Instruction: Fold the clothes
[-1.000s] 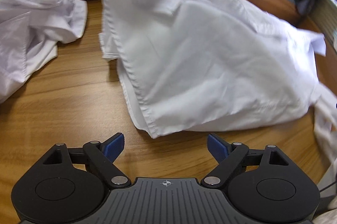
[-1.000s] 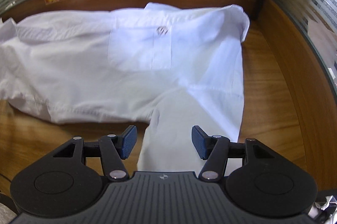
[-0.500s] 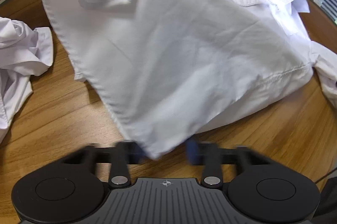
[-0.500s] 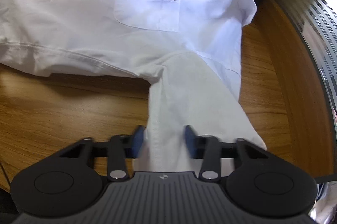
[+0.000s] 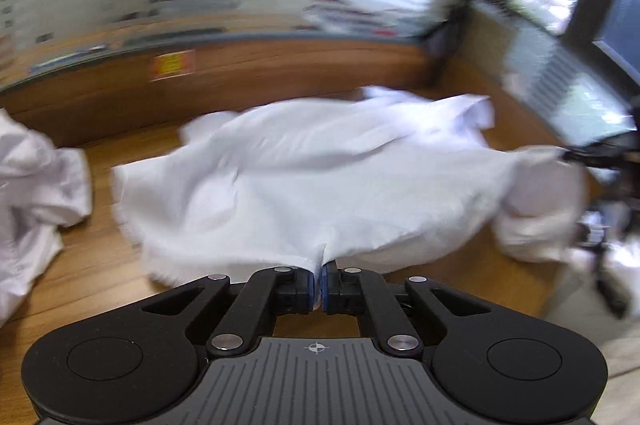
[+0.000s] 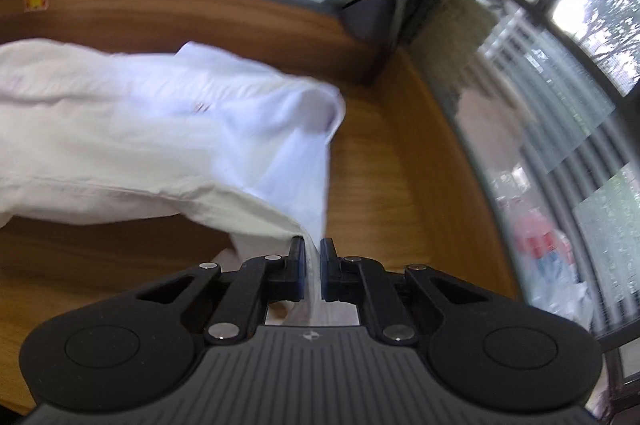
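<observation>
My left gripper (image 5: 317, 285) has just been closing, and its blue pads now pinch a fold of the white shirt (image 5: 320, 177) at the lower middle of the left wrist view. From that pinch the cloth fans up and outward across the centre of the frame, draped over the wooden table (image 5: 92, 265). The whole view is smeared, so I cannot make out seams or the hem. At the right edge of this frame the cloth draws to a point by a dark shape that looks like my other tool, though the blur keeps me from being sure. A second, crumpled white garment (image 5: 36, 201) sits at the left edge, just beside the shirt but apart from it.

My right gripper (image 6: 313, 271) has also just been closing. In the right wrist view its jaws stand narrow with a strip of the shirt (image 6: 132, 145) caught between them at the lower middle; this looks like a sleeve, running up and left to the body of the shirt, which fills the left half of the frame. Bare wood of the table (image 6: 384, 185) shows to the right of the cloth. A wooden back panel (image 6: 200, 17) runs along the top behind the shirt, with a small yellow sticker (image 6: 35, 1) at the upper left. A dark bag (image 6: 372, 17) hangs in the upper right corner, by the striped glass partition (image 6: 560, 145) that curves down the right side.
</observation>
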{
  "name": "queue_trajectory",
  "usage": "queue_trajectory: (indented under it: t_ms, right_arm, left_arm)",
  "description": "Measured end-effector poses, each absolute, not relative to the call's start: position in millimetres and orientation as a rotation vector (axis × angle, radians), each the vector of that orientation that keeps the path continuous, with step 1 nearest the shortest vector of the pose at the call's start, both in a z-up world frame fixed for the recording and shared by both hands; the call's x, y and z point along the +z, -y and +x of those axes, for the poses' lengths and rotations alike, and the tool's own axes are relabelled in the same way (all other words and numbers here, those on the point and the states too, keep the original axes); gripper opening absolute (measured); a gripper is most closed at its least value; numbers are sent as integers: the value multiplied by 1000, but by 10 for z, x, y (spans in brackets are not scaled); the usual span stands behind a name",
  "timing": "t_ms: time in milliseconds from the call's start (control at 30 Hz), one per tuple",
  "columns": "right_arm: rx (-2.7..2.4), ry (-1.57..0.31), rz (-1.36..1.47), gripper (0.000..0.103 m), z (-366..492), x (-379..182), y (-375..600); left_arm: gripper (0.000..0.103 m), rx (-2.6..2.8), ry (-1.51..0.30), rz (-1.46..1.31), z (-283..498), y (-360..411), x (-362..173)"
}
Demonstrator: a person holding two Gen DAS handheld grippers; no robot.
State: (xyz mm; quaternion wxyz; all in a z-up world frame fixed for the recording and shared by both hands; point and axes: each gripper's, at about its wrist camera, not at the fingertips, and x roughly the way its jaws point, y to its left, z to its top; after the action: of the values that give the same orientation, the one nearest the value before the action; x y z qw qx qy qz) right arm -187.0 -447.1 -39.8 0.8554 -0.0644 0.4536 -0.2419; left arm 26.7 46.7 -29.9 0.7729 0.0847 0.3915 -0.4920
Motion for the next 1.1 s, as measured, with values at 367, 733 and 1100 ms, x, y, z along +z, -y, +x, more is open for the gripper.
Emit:
queue_trajectory:
  t_ms: [367,733,1100]
  right_arm:
    - [-701,-980,-58,8,-2220,-574,5058]
    - [-725,-1126,-62,8,-2459,-1263,4957]
    - [-622,-1253,-80,4,-2615,-1409,4616]
  left_arm:
    - [6,-1473,-927,287,-610,-153,-327]
    - [6,-1515,-1089,433,-972,-127,-1161]
    - [6,-1382,-1175,495,-1022,-228,-1448]
